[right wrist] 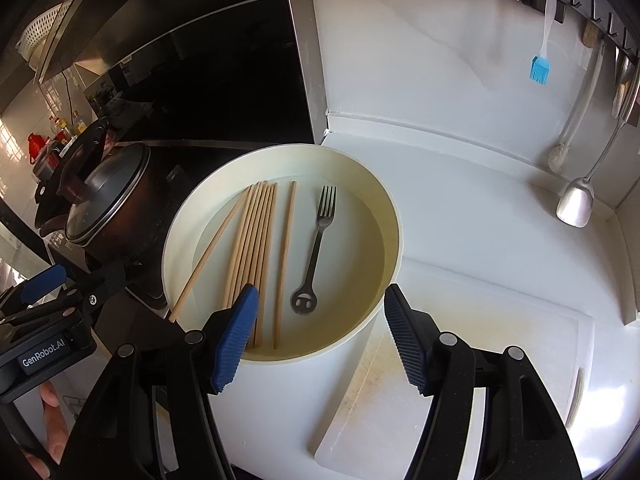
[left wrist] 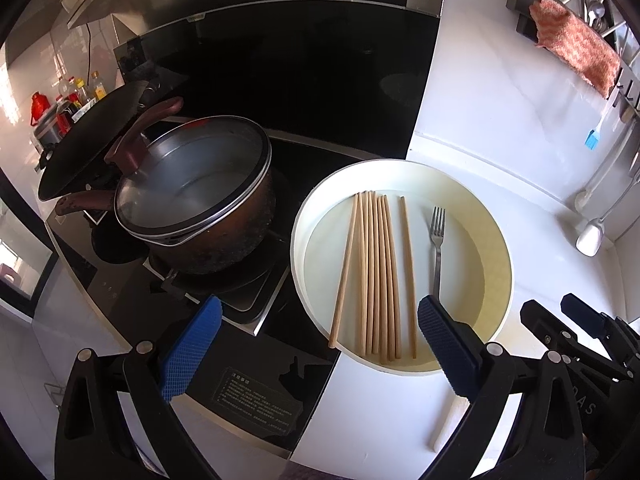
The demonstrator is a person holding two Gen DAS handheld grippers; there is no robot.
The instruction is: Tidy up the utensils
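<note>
A round white basin (left wrist: 298,224) (right wrist: 394,216) stands on the white counter beside the stove. Inside it lie several wooden chopsticks (left wrist: 376,272) (right wrist: 256,240), mostly side by side, one splayed left and one set apart on the right. A metal fork (left wrist: 438,248) (right wrist: 320,240) lies right of them, tines pointing away. My left gripper (left wrist: 320,346) hovers open above the basin's near rim, over the chopsticks' near ends, holding nothing. My right gripper (right wrist: 322,340) is open too, above the near rim close to the fork's handle, and empty.
A brown pot with a glass lid (left wrist: 192,188) sits on the black stove left of the basin, a dark wok (left wrist: 88,148) behind it. A white cutting board (right wrist: 460,380) lies right of the basin. A blue brush (right wrist: 540,68), a ladle (right wrist: 576,204) and a towel (left wrist: 576,52) hang on the wall rail.
</note>
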